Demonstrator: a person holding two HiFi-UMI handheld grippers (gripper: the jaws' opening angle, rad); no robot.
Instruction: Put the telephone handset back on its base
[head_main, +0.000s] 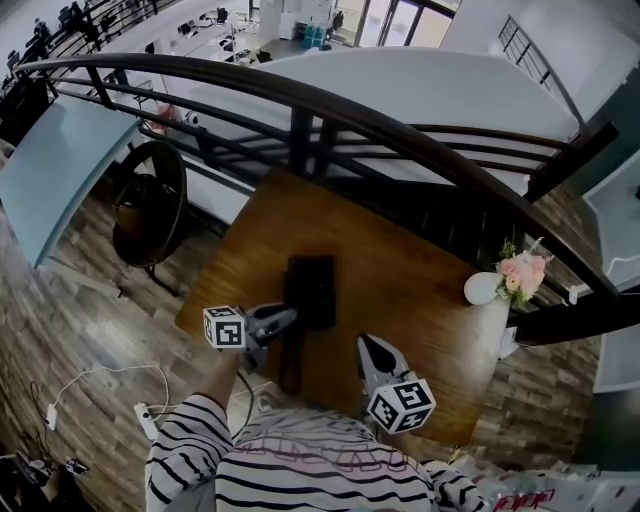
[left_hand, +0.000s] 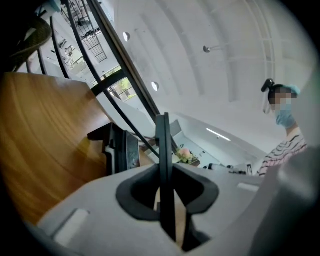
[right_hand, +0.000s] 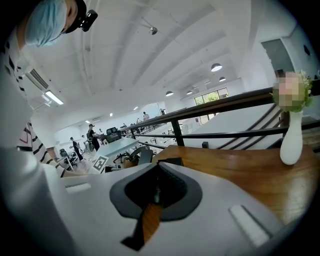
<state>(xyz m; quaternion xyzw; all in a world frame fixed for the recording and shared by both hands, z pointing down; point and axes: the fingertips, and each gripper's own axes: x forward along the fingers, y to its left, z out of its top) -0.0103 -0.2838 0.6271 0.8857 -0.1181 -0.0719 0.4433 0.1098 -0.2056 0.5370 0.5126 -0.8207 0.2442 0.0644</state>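
1. reference item: the telephone base (head_main: 312, 288), a dark block near the middle of the wooden tabletop (head_main: 420, 300). all positions below are given from the base.

2. handset (head_main: 291, 360): a long dark bar. it starts at the base's near left corner and runs away from the base toward the person. it is not seated on the base. the head view does not show whether its far end touches the tabletop.

3. left claw (head_main: 290, 317): positioned at the base's near left corner, tip over the upper end of the handset, marker cube (head_main: 224, 327) to the left. in the left gripper view a thin dark bar, seen edge-on, passes straight between the jaws and sticks out above them, with the base just left of it. state: clenched, grasping the handset.

4. right claw (head_main: 368, 345): positioned right of the base and nearer the person, apart from both base and handset. in the right gripper view the pads meet at the tips with nothing between them; bare wood shows behind. state: clenched, empty.

5. other items:
- white vase (head_main: 482, 289) with pink flowers (head_main: 523, 270), well apart to the right of the base, near the tabletop's edge.
- dark curved railing (head_main: 300, 95), beyond the base.
- striped sleeve (head_main: 185, 450), behind the left claw.
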